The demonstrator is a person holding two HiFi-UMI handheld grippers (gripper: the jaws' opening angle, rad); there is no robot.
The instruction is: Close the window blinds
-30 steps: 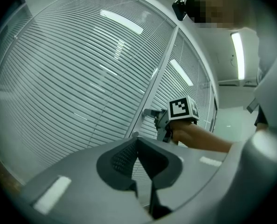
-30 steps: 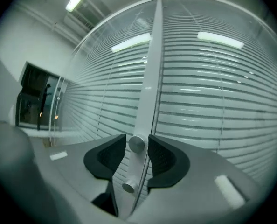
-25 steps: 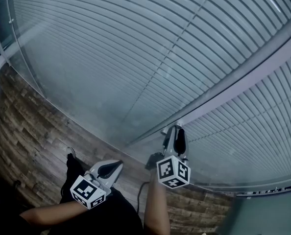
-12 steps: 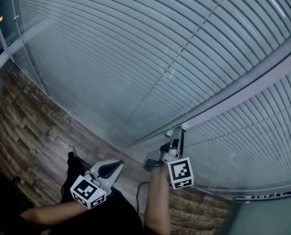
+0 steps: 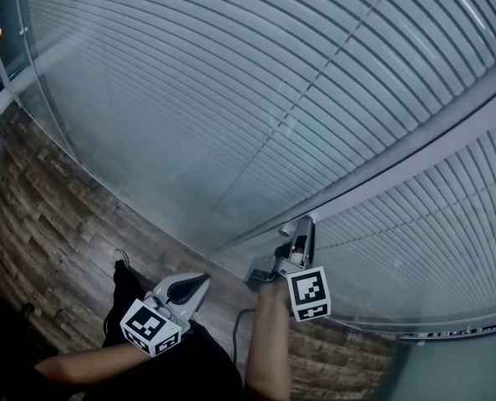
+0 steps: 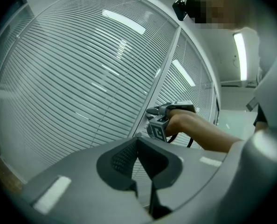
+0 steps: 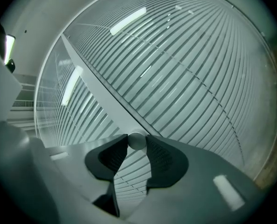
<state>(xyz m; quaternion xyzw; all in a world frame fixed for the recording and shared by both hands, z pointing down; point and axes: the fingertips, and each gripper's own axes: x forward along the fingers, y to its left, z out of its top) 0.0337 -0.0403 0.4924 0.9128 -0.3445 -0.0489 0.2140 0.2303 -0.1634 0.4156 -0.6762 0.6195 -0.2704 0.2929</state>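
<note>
The slatted blinds [image 5: 231, 98] hang behind glass on both sides of a pale frame bar [image 5: 415, 140]. A small round white knob [image 7: 136, 141] sticks out from that bar. My right gripper [image 7: 136, 144] points level at the bar, and its jaws have just been closing with the knob between them; both pads now touch it. In the head view the right gripper [image 5: 302, 225] sits at the bar's lower end. My left gripper [image 5: 200, 281] hangs low and apart from the window, shut on nothing [image 6: 137, 140]. It looks toward the right gripper [image 6: 153, 111].
A wood-patterned floor [image 5: 39, 207] runs along the foot of the glass wall. The person's dark trousers and a shoe [image 5: 121, 261] are below the left gripper. A cable [image 5: 238, 328] hangs from the right hand. Ceiling lights reflect in the glass [image 7: 128, 20].
The right gripper has rolled at the knob, so its marker cube now faces the lower right, and its jaws have come in on the knob. The left gripper has stayed still.
</note>
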